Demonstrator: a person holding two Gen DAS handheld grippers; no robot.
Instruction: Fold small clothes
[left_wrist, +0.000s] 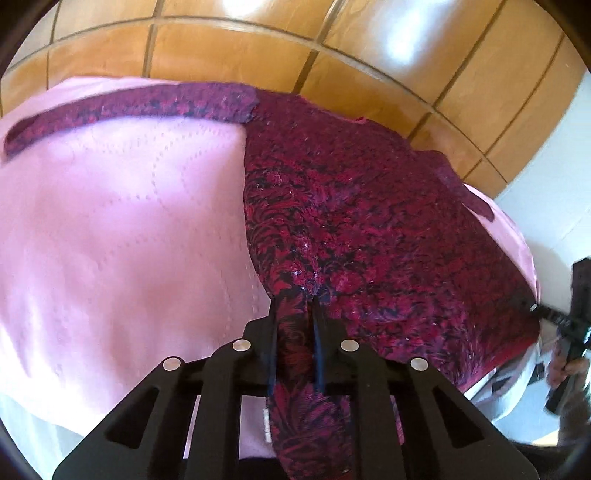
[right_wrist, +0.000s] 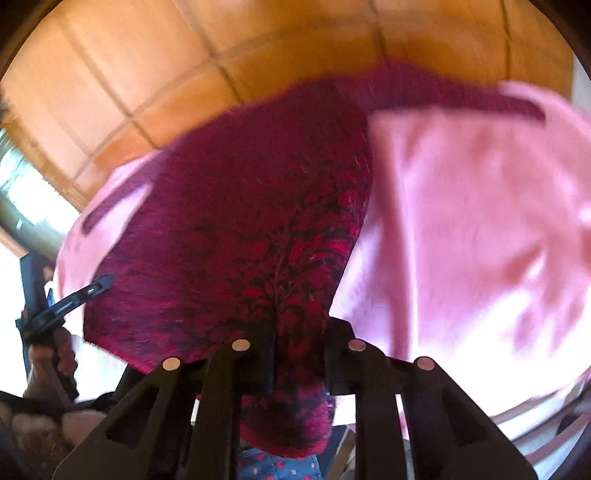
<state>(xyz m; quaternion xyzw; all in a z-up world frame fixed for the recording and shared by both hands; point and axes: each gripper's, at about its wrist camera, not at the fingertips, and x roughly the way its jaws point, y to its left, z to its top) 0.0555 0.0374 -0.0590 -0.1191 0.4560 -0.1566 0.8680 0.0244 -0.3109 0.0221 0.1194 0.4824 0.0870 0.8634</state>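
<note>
A small magenta and dark patterned knit sweater (left_wrist: 369, 221) lies spread on a pink cloth (left_wrist: 110, 221), one sleeve (left_wrist: 129, 103) stretched out to the far left. My left gripper (left_wrist: 293, 302) is shut on the sweater's near hem, with fabric bunched between its fingers. In the right wrist view the same sweater (right_wrist: 240, 221) shows, blurred, and my right gripper (right_wrist: 299, 332) is shut on the opposite corner of the hem. Each gripper shows at the edge of the other's view: the right one (left_wrist: 565, 325) and the left one (right_wrist: 74, 299).
The pink cloth (right_wrist: 480, 240) covers the surface, with its edge near both grippers. Orange-brown floor tiles (left_wrist: 258, 48) lie beyond it. A white wall (left_wrist: 554, 166) stands at the right. A blue dotted fabric (right_wrist: 277, 467) shows under the right gripper.
</note>
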